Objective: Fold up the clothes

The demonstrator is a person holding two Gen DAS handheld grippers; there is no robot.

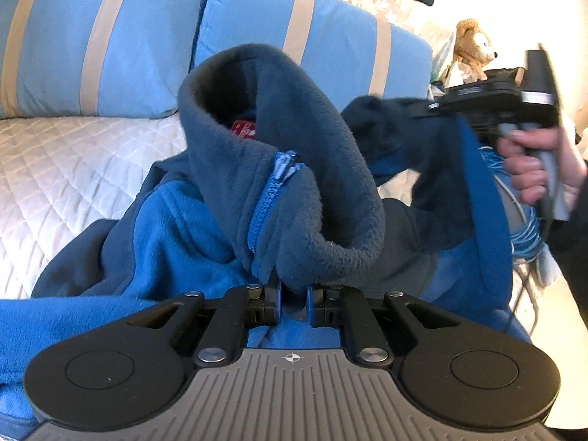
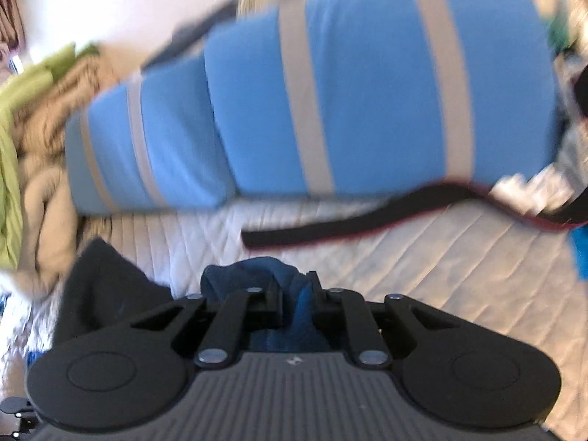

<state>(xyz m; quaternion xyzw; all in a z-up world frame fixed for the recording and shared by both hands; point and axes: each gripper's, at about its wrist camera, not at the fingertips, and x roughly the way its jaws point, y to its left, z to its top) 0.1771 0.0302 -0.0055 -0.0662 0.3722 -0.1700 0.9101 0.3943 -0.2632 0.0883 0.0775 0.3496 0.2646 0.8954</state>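
The quilted white bed [image 1: 73, 154] fills the left of the frame, two blue striped pillows [image 1: 312, 44] propped along its top edge; on it, at centre, my blue fleece jacket [image 1: 176, 220] is lifted so I can square it for folding; soft, napped pile, its grey collar [image 1: 323, 191] standing in a loop, zipper [image 1: 264, 205] running down; my left hand-held gripper [image 1: 294, 294] is clamped on the collar's edge; at right, my right hand-held gripper [image 2: 296, 301] pinches another bunch of fleece, no gap showing.
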